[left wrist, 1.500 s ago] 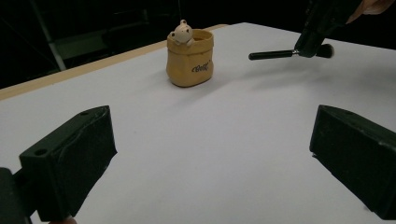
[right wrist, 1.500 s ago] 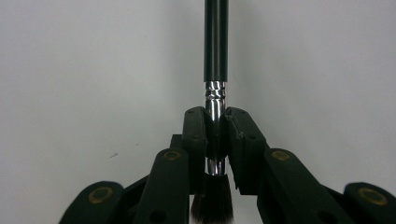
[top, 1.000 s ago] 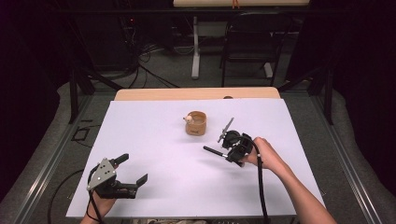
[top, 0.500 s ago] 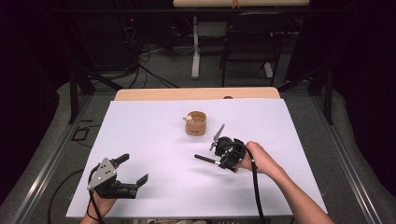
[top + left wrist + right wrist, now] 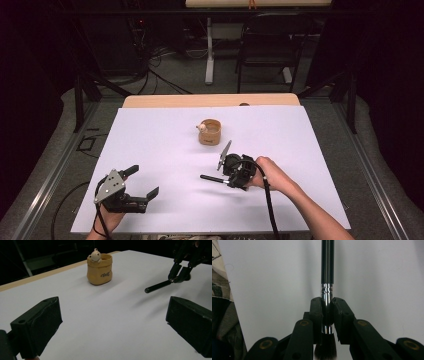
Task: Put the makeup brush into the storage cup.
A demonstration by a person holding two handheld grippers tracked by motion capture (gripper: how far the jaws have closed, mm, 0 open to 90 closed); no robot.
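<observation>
White paper is covering the table (image 5: 165, 145), and behind it the room is lying dark, with a chair and cables on the grey floor. The right gripper (image 5: 327, 312) is clamping a makeup brush (image 5: 327, 272) by its silver ferrule, the two pads pressing on the metal from both sides; the bristles are hanging back between the jaw arms, and the black handle is pointing straight away from the fingers. In the high view this right gripper (image 5: 235, 172) is sitting low over the middle of the paper, and the brush (image 5: 212, 178) is lying almost level, its handle end pointing to the person's left. The small yellow ceramic pot (image 5: 210, 132), with a little bear figure on its rim, is standing upright farther up the table, beyond the brush and a bit to the left of the gripper, near but not touching. So the long axis of the brush is running across the table, not toward the pot, and I am judging that the hand must turn the handle toward the pot's open mouth and tilt it down before it can go in. The left gripper (image 5: 135, 187) is resting at the near left corner, well apart from the pot, its jaws standing wide with nothing between them; in its own view the pot (image 5: 99, 269) is waiting far ahead. The right hand is clearly the nearer one.
</observation>
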